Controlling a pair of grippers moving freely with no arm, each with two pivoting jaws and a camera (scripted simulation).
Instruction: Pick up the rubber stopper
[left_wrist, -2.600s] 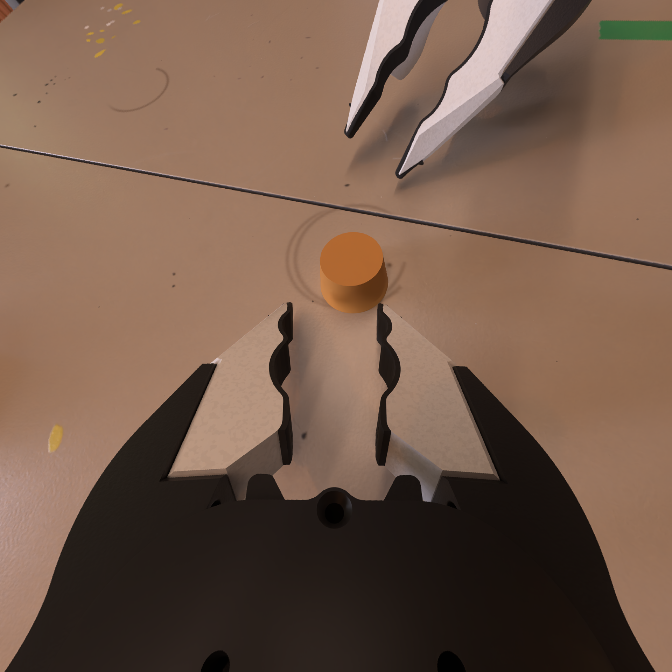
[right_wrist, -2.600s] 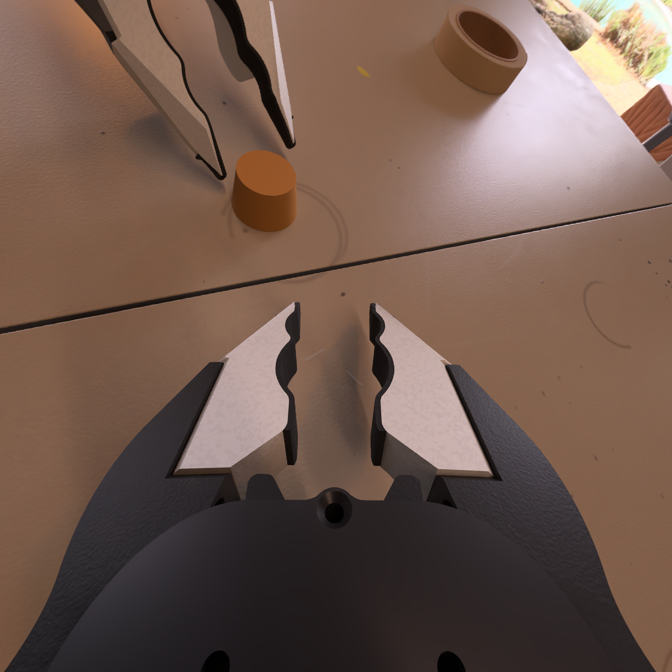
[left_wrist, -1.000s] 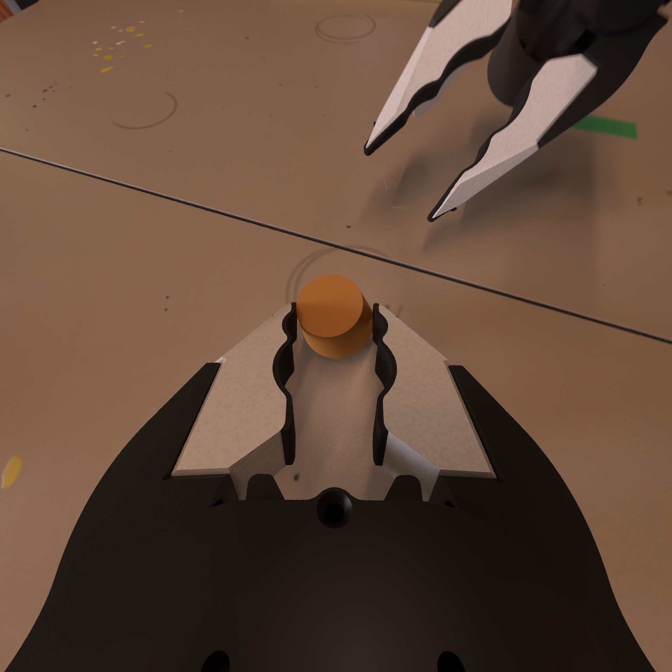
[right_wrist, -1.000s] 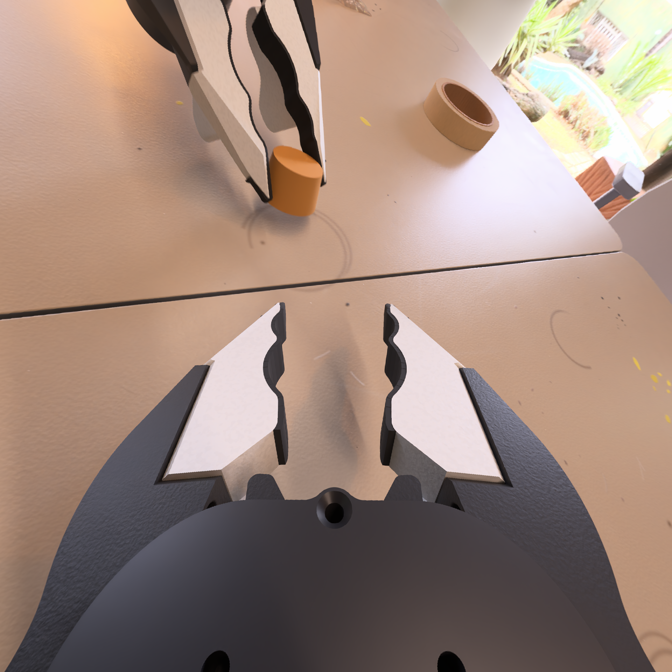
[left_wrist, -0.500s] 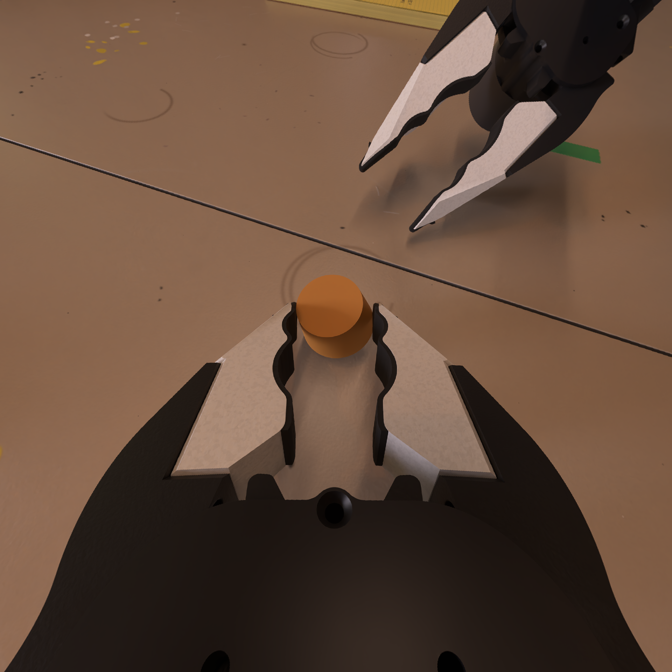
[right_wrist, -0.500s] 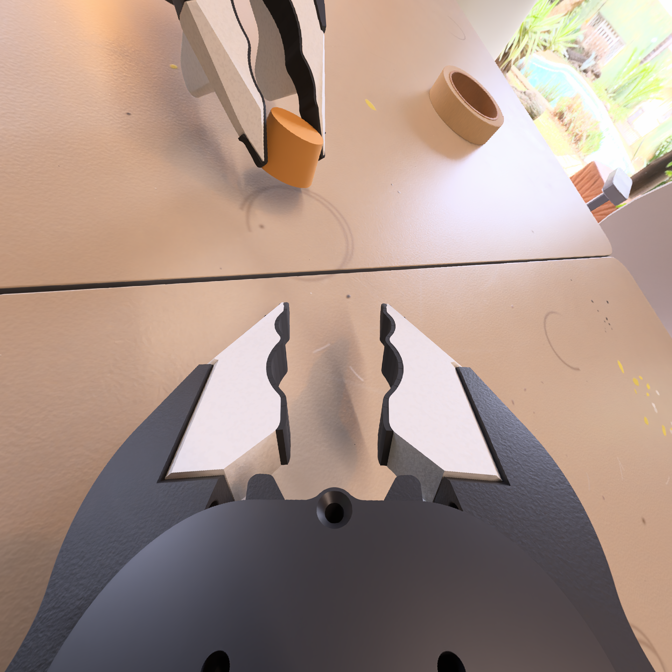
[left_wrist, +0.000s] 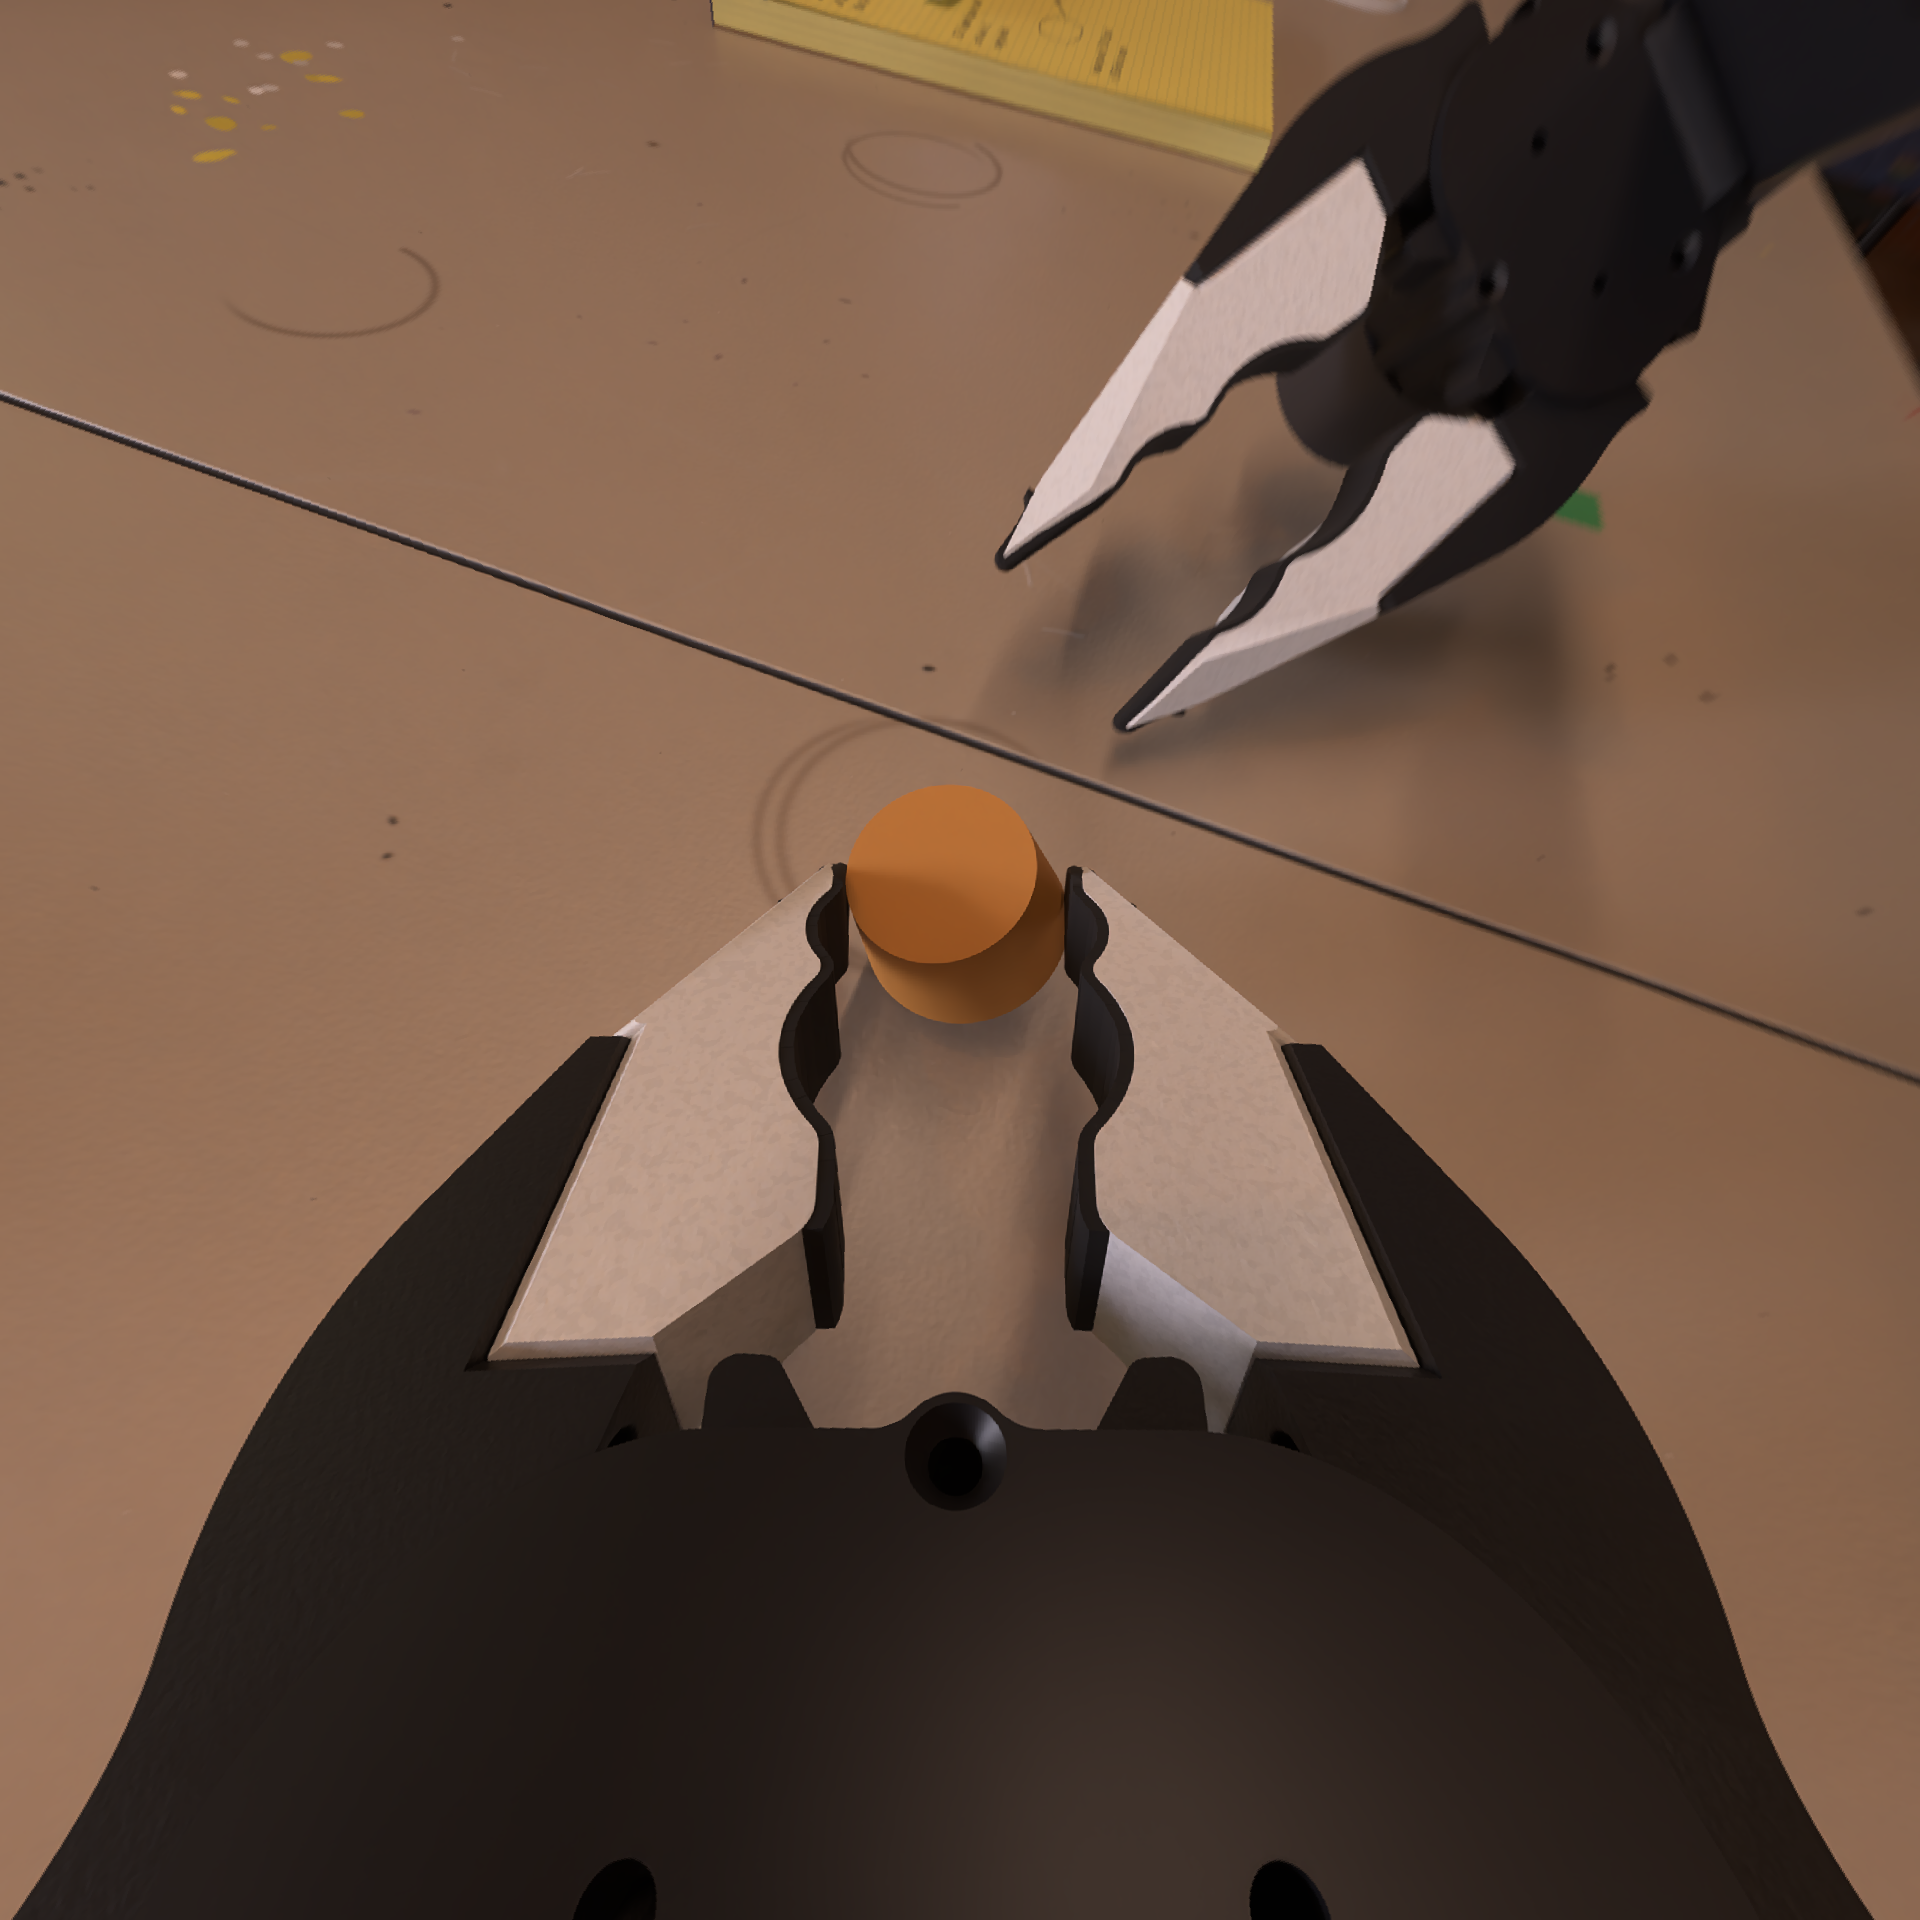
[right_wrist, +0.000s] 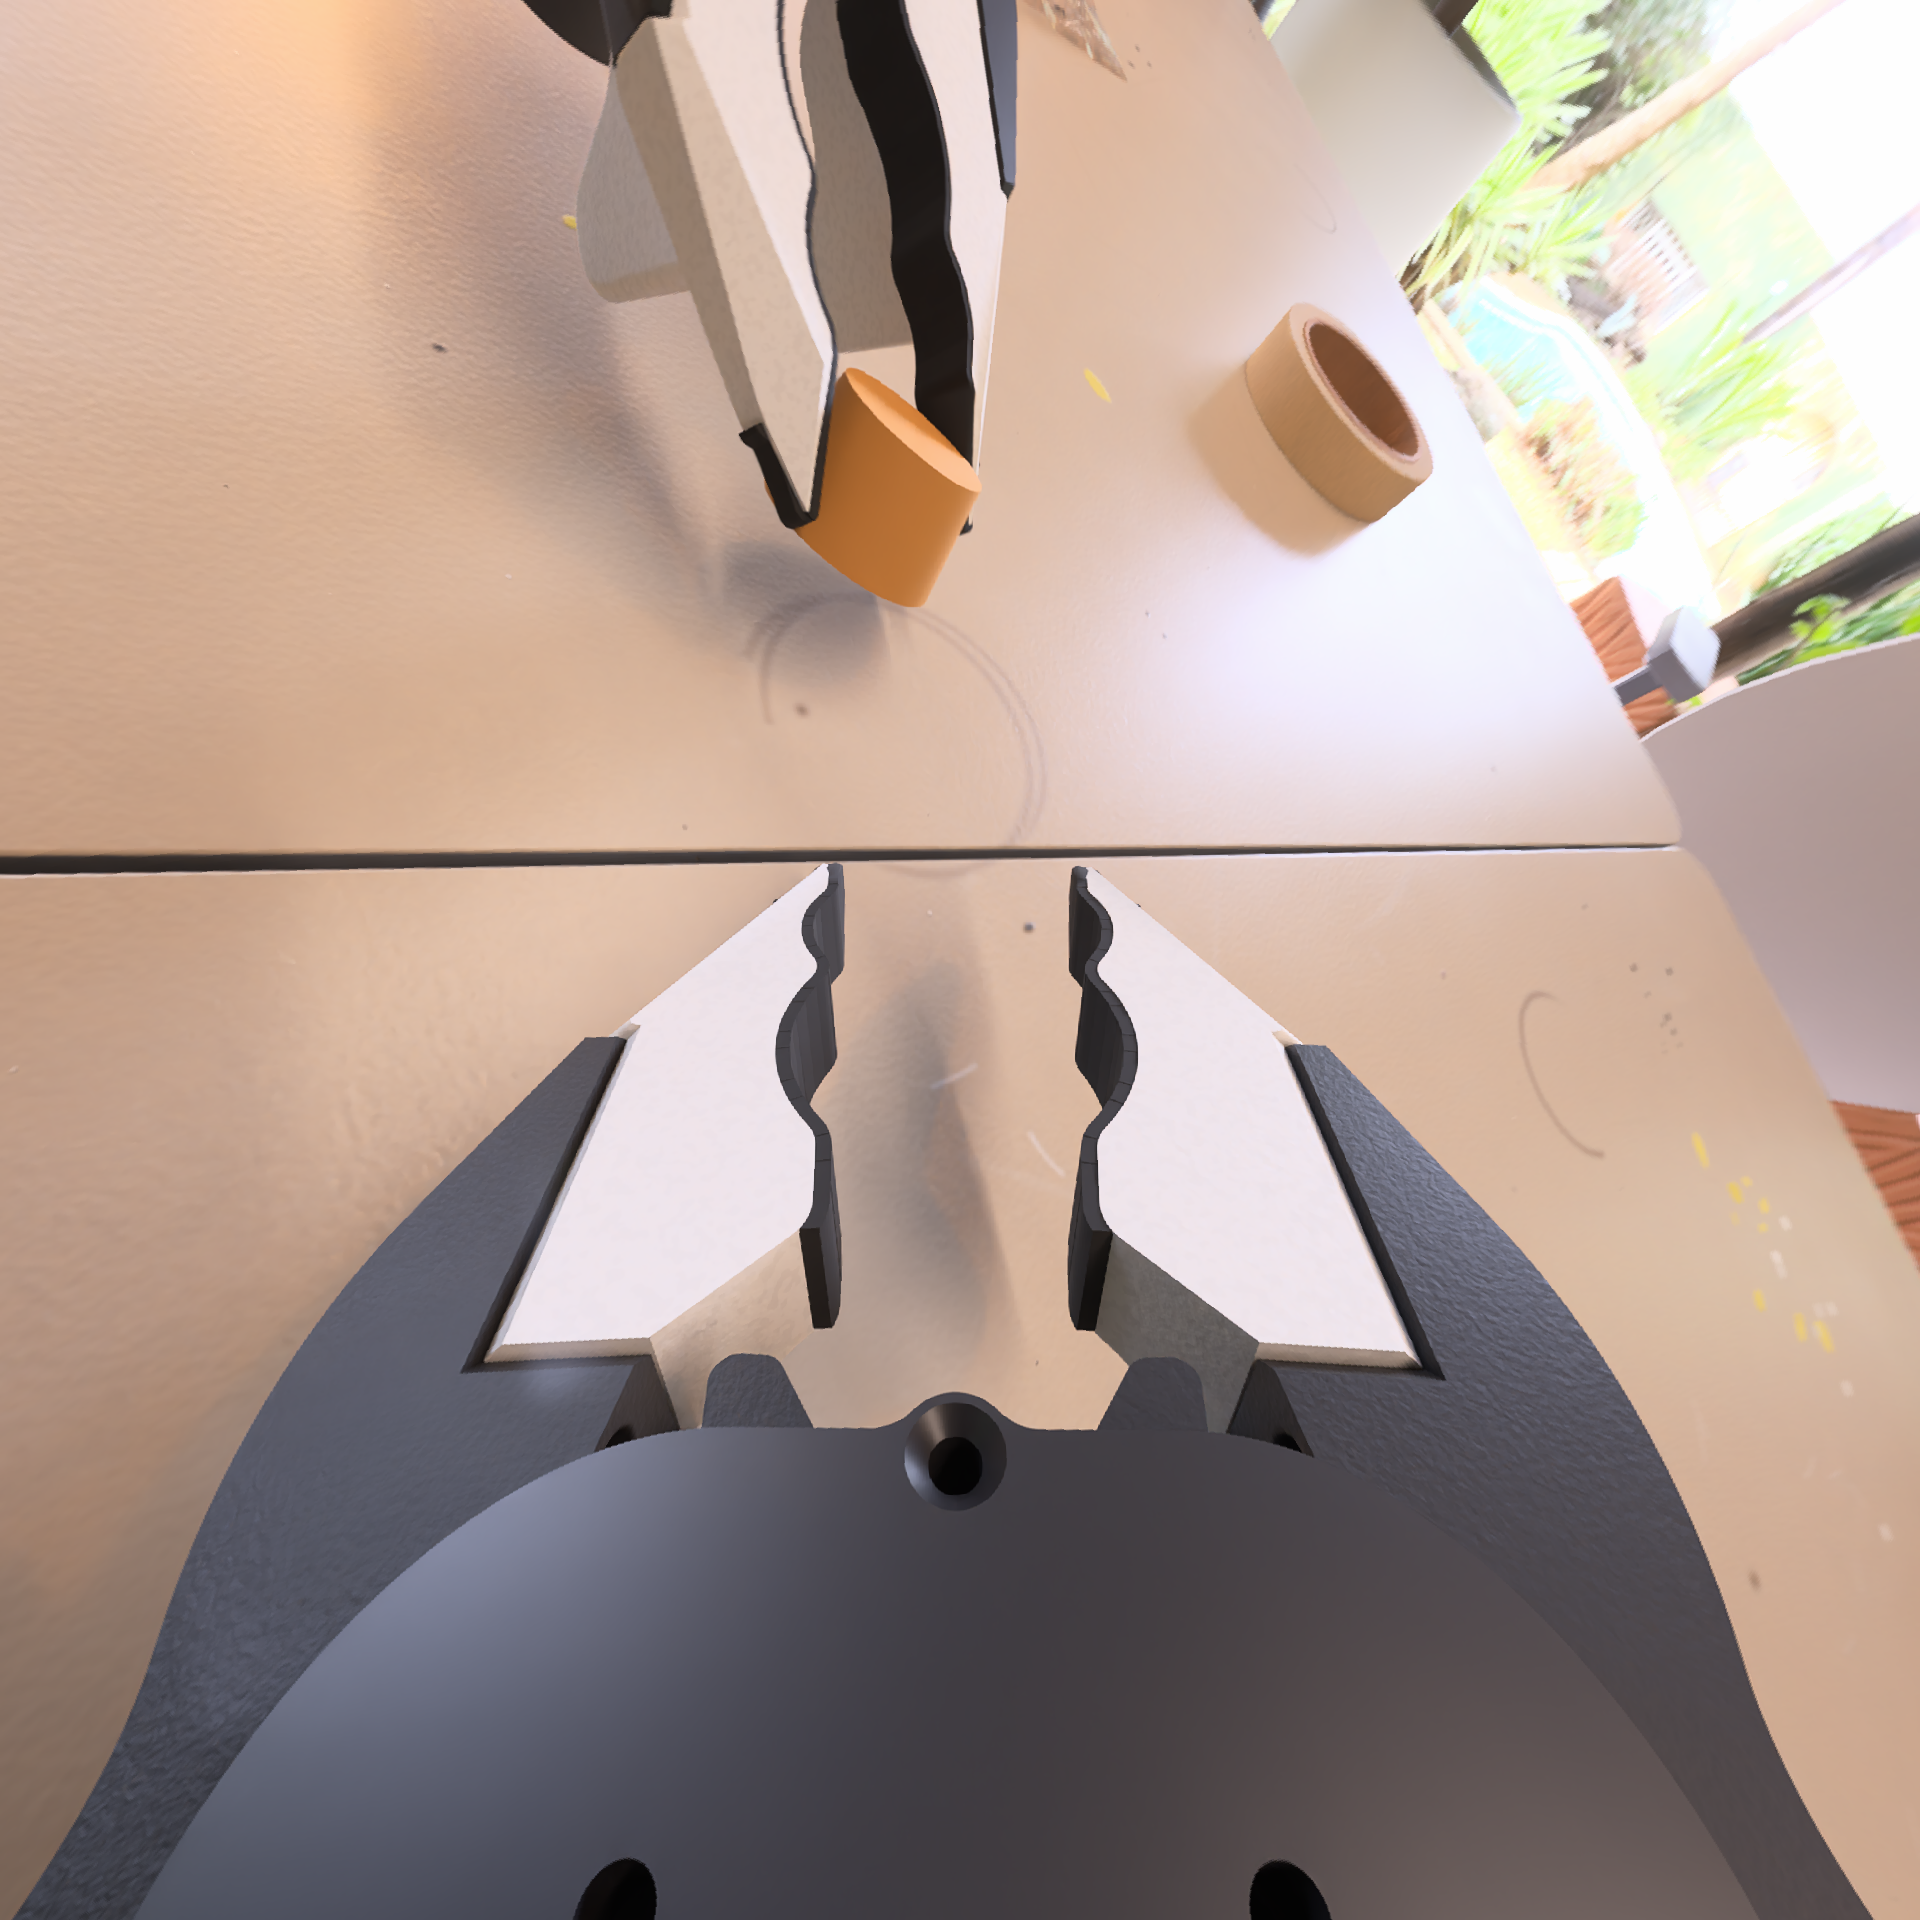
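The orange rubber stopper (left_wrist: 940, 904) sits clamped between the tips of my left gripper (left_wrist: 954, 883), which is shut on it. In the right wrist view the stopper (right_wrist: 888, 499) hangs tilted in the left gripper (right_wrist: 868, 488), clear of the tan table with its shadow below. My right gripper (right_wrist: 954, 883) is open and empty, low over the table on the near side of the seam. It also shows in the left wrist view (left_wrist: 1065, 639), beyond the seam to the right.
A dark seam (left_wrist: 520, 582) crosses the brown table. A yellow notepad (left_wrist: 1018, 62) lies at the far edge. A roll of tan tape (right_wrist: 1340, 416) lies right of the stopper. A white rounded object (right_wrist: 1808, 894) stands off the table's right edge.
My left gripper closed on the stopper and has lifted it off the table, tilting it. My right gripper has drawn back and away from it.
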